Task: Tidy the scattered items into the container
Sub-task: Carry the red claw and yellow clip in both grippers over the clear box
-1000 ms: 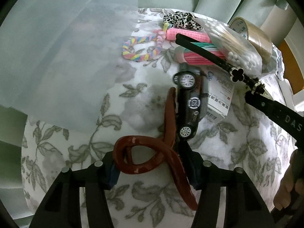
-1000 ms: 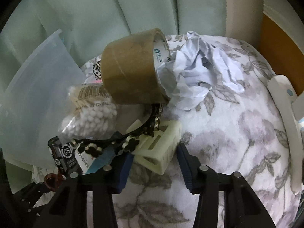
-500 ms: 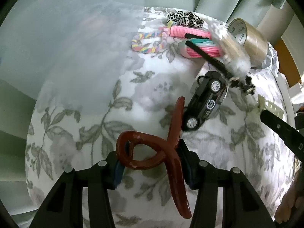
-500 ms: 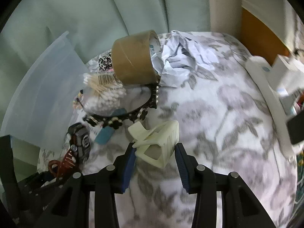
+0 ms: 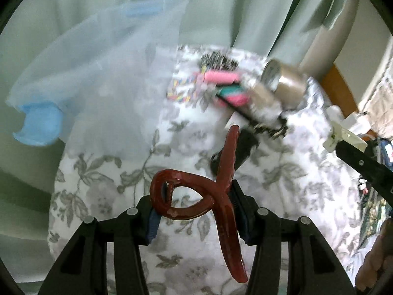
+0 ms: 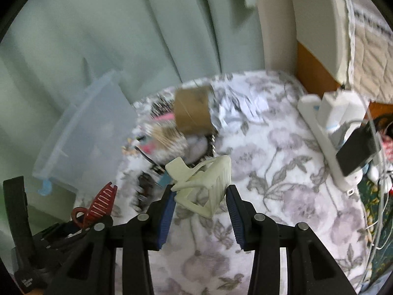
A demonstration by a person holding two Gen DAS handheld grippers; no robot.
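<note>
You are working over a white cloth with a grey flower and leaf print (image 5: 186, 137), backed by pale green curtains (image 6: 103, 36). At the right edge of the surface a white power strip (image 6: 326, 147) carries plugs and a dark adapter, with an orange-brown wooden edge behind it. The clear plastic container (image 5: 103, 73), with blue handle pieces, stands at the left rear of the cloth. Near the far side lies a blurred heap: a roll of brown tape (image 6: 192, 110), crumpled white paper (image 6: 243, 103), a bag of cotton swabs (image 6: 169, 140), pink rollers (image 5: 221, 77) and a black headband (image 5: 248, 115).

Your left gripper (image 5: 196, 217) is raised above the cloth, its jaws closed on the loop of a dark red hair claw (image 5: 208, 191), whose long prongs cross between the pads. Your right gripper (image 6: 200, 206) is also lifted, its jaws clamped on a cream hair claw (image 6: 203, 184), tilted with its teeth toward the right pad. Both claws are outside the container, which sits ahead and to the left
</note>
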